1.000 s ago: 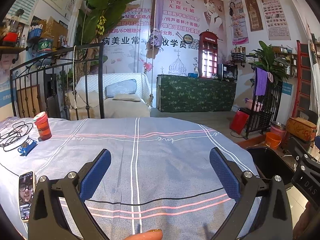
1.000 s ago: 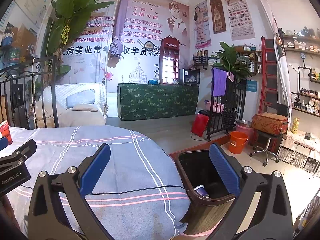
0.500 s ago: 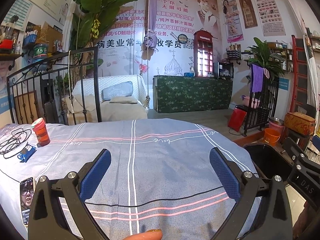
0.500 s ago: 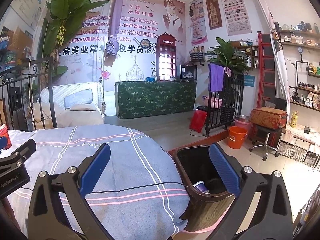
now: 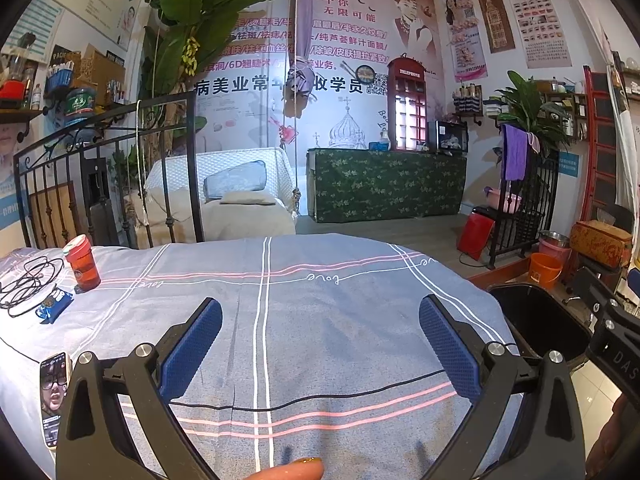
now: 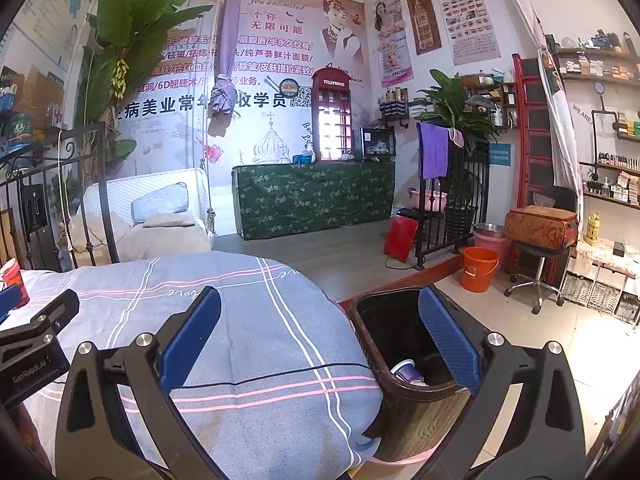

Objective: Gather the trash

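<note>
A red paper cup (image 5: 82, 262) with a pale lid stands upright at the far left of the bed, next to a small blue packet (image 5: 54, 305). The cup (image 6: 14, 280) also shows at the left edge of the right wrist view. A dark wood-grain trash bin (image 6: 416, 412) sits on the floor beside the bed's right side, with a white and purple cup (image 6: 406, 372) inside. My left gripper (image 5: 320, 322) hovers open over the middle of the bedspread, empty. My right gripper (image 6: 320, 320) is open and empty, its right finger (image 6: 448, 340) above the bin.
The bed carries a grey-blue striped sheet (image 5: 320, 300), a coil of black cable (image 5: 26, 286) and a phone (image 5: 54, 396) at the left. An iron bed frame (image 5: 104, 184) rises behind. An orange bucket (image 6: 480, 268), a stool and shelves stand on the floor at right.
Both grippers have tilted or lifted slightly, so the bed and bin sit a little lower in view. Both stayed open and empty.
</note>
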`<action>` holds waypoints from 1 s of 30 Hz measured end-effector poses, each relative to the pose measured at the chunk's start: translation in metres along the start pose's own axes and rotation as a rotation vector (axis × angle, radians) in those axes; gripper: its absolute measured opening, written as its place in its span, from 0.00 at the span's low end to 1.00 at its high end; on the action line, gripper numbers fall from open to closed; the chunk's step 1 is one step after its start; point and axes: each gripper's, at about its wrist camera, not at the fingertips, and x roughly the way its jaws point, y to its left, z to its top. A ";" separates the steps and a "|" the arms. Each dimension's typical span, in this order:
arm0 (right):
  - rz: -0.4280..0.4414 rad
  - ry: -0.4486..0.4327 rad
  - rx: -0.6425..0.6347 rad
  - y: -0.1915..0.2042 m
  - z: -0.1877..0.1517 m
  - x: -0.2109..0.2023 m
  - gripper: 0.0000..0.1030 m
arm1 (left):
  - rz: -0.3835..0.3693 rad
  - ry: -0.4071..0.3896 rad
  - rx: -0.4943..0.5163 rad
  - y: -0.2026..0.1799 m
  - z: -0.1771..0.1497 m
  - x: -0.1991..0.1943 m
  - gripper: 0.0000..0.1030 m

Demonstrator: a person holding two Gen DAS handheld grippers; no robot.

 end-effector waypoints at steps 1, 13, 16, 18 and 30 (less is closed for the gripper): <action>-0.001 -0.001 0.002 0.000 0.000 0.000 0.95 | 0.001 0.001 0.002 0.000 0.000 0.000 0.95; 0.003 0.003 -0.012 0.005 -0.001 0.000 0.95 | 0.002 0.005 0.014 -0.004 -0.001 0.001 0.95; -0.004 0.012 -0.013 0.006 -0.003 0.003 0.95 | -0.005 0.012 0.014 -0.004 -0.001 0.003 0.95; -0.008 0.015 -0.009 0.006 -0.004 0.004 0.95 | -0.009 0.015 0.015 -0.004 -0.001 0.004 0.95; -0.012 0.045 -0.006 0.009 -0.006 0.013 0.95 | -0.013 0.037 0.007 -0.001 -0.001 0.008 0.95</action>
